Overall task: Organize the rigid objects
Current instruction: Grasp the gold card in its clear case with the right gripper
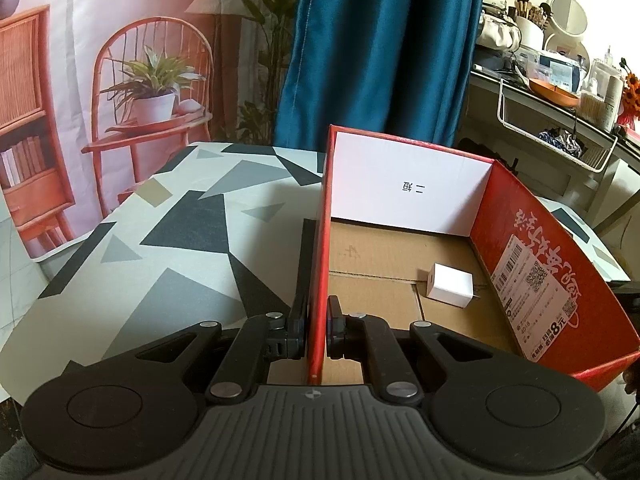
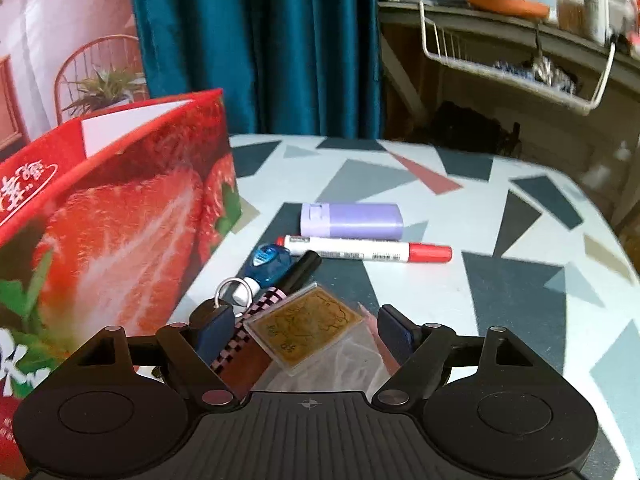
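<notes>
My left gripper point(image 1: 318, 332) is shut on the left wall of the red cardboard box point(image 1: 320, 240), one finger outside and one inside. A white charger cube point(image 1: 450, 285) lies on the box floor. In the right wrist view the box point(image 2: 120, 216) shows its strawberry print at left. My right gripper point(image 2: 306, 330) is open above a gold card in a clear case point(image 2: 306, 330). Just ahead lie a black and pink checked pen point(image 2: 280, 292), a blue keychain tag with a ring point(image 2: 268, 262), a white marker with a red cap point(image 2: 368, 252) and a lilac case point(image 2: 352, 221).
The table point(image 1: 180, 240) has a grey, black and white triangle cloth. A blue curtain point(image 1: 380, 48) hangs behind. A cluttered shelf with a white wire basket point(image 1: 560, 136) stands at the right. A clear plastic bag point(image 2: 340, 368) lies under the right gripper.
</notes>
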Demonstrator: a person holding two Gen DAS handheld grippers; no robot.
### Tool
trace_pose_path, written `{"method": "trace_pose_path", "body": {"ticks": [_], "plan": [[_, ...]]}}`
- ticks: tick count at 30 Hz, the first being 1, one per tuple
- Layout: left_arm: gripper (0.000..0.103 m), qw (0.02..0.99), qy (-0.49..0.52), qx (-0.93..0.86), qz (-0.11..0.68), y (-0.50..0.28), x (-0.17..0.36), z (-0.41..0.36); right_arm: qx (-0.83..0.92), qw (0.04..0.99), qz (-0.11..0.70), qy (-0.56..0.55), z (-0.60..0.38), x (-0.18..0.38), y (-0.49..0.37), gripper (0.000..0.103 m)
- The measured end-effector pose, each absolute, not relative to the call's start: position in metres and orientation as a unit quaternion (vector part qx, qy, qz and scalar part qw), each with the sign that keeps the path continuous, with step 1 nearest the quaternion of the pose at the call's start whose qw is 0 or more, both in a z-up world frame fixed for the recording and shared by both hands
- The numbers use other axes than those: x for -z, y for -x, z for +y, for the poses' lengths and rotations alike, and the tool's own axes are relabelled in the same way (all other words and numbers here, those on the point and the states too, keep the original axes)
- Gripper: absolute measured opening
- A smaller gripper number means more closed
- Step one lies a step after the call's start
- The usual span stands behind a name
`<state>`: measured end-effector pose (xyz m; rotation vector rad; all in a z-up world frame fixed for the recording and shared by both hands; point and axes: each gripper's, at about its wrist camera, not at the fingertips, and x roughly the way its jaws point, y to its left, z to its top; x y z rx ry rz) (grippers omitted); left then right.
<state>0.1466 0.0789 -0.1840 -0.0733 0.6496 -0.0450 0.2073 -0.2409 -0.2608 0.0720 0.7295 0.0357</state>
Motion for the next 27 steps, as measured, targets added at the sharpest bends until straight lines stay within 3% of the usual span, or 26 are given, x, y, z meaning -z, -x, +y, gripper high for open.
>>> {"method": "trace_pose_path", "body": {"ticks": [5, 8, 16, 27], "plan": [[0.01, 0.947, 0.032, 0.024, 0.32, -0.146, 0.184, 0.078, -0.018, 0.93, 0.366, -0.039, -0.239, 0.268, -0.214, 0.075], [0.01, 0.947, 0.032, 0.023, 0.319, -0.146, 0.184, 0.078, -0.007, 0.932, 0.36, -0.042, -0.237, 0.268, -0.213, 0.066], [0.01, 0.947, 0.032, 0.024, 0.319, -0.146, 0.184, 0.078, 0.004, 0.941, 0.334, -0.049, -0.238, 0.26, -0.204, 0.066], [0.01, 0.947, 0.036, 0.025, 0.319, -0.147, 0.184, 0.079, -0.076, 0.968, 0.228, -0.074, -0.207, 0.184, -0.192, 0.066]]}}
